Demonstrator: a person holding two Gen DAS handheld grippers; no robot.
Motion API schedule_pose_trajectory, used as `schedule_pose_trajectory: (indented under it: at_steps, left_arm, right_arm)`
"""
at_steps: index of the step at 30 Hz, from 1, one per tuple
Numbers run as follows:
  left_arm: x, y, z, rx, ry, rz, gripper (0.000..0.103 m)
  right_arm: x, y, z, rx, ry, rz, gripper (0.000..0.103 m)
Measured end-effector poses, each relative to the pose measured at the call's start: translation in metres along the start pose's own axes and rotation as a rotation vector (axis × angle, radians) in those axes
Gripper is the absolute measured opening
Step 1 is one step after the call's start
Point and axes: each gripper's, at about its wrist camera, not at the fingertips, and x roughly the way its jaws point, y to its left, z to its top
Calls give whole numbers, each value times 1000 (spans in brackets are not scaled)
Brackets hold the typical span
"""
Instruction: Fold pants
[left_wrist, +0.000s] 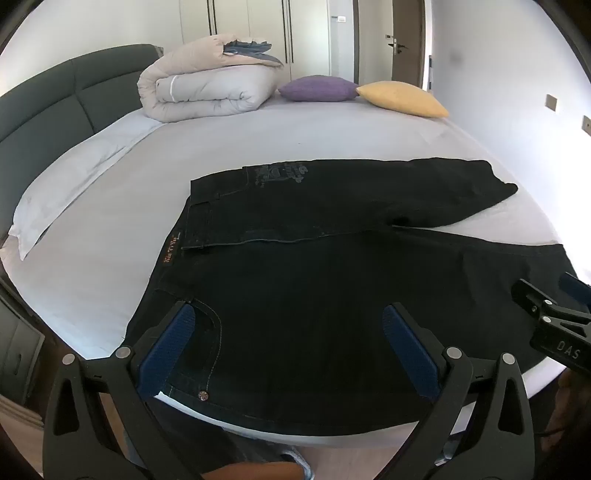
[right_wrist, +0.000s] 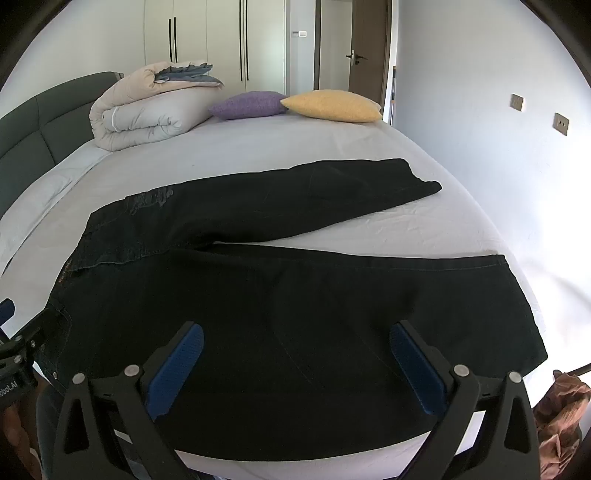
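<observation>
Left wrist view: The pants (left_wrist: 332, 266) lie spread flat on the bed (left_wrist: 295, 133), waistband to the left, the two legs running right and splayed apart, the far leg angled away. The left gripper (left_wrist: 288, 354) hangs over the near waist and hip area at the bed's near edge; its fingers (left_wrist: 166, 354) are wide apart and hold nothing. Whether they touch the cloth cannot be told. The right gripper (left_wrist: 546, 306) enters at the right margin, over the near leg.

Right wrist view: The right gripper (right_wrist: 295, 365) hangs over the near leg, toward its lower half, fingers (right_wrist: 417, 369) wide apart and empty. The hem of the near leg lies to the right, close to the bed's near edge. The left gripper (right_wrist: 14, 339) shows only in part at the left margin. A rolled duvet (right_wrist: 147, 114), a purple cushion (right_wrist: 247, 105) and a yellow cushion (right_wrist: 332, 105) sit at the far side, well apart from the pants.

Assessment: No fold appears made yet. The likely first step is to lay the near leg over the far one. For a clean result, each gripper should pinch the near edge only, left at the waist, right near the hem, and both should lift and carry across together so the seams line up. Denim of this kind is probably stiff and heavy; a shallow pinch may slip.
</observation>
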Motion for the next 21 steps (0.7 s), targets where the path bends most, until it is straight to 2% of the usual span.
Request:
schedule_pose_trajectory:
  at_steps: [21]
  left_arm:
    - [8,4,-6,-17,8,-11,103]
  right_arm:
    - [1,2,-4,-11,2,2,103]
